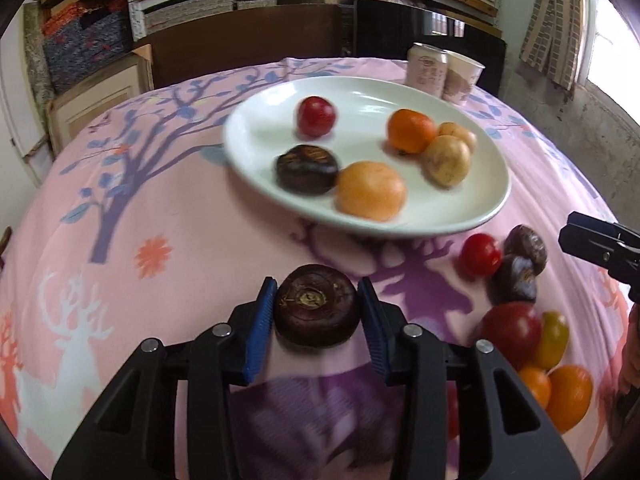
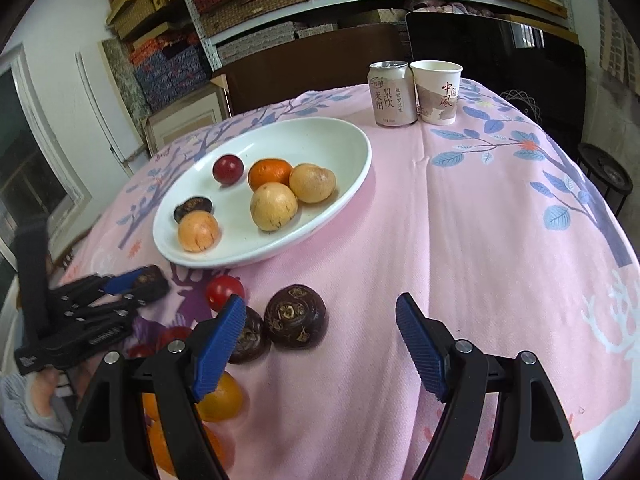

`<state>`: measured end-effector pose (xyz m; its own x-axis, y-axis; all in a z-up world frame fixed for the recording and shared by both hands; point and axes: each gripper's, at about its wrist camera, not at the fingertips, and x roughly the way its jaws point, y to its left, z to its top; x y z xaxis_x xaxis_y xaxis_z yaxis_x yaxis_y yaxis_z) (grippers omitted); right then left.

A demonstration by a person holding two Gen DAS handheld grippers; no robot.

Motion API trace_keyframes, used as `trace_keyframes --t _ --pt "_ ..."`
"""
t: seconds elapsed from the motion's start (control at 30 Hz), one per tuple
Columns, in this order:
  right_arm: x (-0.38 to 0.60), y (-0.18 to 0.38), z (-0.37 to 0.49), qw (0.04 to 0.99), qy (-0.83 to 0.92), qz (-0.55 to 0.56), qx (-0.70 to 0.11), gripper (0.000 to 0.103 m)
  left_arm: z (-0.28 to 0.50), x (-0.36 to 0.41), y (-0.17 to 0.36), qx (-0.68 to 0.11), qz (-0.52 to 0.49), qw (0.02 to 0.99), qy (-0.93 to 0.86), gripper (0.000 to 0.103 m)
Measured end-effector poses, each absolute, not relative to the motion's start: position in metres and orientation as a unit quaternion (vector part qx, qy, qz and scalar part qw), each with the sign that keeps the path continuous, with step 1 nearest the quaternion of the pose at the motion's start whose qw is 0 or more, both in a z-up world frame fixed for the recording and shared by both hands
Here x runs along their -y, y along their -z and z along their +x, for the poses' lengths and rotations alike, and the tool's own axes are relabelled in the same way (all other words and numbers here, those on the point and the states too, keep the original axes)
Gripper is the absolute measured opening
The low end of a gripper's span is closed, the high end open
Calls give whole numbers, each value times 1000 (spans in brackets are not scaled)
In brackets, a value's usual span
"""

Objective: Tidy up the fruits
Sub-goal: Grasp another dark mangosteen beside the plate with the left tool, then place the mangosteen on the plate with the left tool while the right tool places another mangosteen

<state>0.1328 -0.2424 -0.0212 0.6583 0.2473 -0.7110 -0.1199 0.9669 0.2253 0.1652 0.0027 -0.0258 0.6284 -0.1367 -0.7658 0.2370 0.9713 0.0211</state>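
Note:
A white plate point(image 1: 256, 148) point(image 2: 352, 184) holds a red fruit point(image 1: 316, 116), an orange point(image 1: 411, 130), two tan fruits point(image 2: 274, 206), a pale orange fruit point(image 1: 370, 191) and a dark water chestnut point(image 1: 307, 169). My left gripper point(image 1: 318, 306) is shut on another dark water chestnut point(image 1: 316, 310), above the cloth before the plate; it shows at the left of the right wrist view point(image 2: 150, 280). My right gripper point(image 2: 320, 320) is open and empty above the cloth, with two dark chestnuts point(image 2: 296, 316) and a red tomato point(image 2: 224, 292) just beyond its left finger.
A pink patterned cloth point(image 2: 480, 240) covers the table. A drink can point(image 2: 391, 94) and a paper cup point(image 2: 437, 92) stand behind the plate. Loose tomatoes and oranges point(image 1: 560, 392) lie at the near right of the left wrist view. Shelves with boxes stand behind.

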Motion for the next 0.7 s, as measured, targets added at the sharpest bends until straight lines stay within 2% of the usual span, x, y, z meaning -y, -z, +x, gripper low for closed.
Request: trace_keyframes --t 0.1,0.17,0.43,0.63,0.7 --pt "235 27 133 904 -101 55 -411 76 164 -25 23 -419 26 903 87 41" --pt "229 30 132 903 -104 38 -415 69 165 -27 24 -420 23 903 85 41" --pt "218 39 139 904 -95 2 -417 62 164 -16 29 -424 42 900 93 41" --pt "212 44 149 898 -104 12 -428 43 165 -15 30 -425 46 899 91 41" --pt "214 43 147 898 -106 19 -427 43 165 -15 30 -425 45 899 92 41"
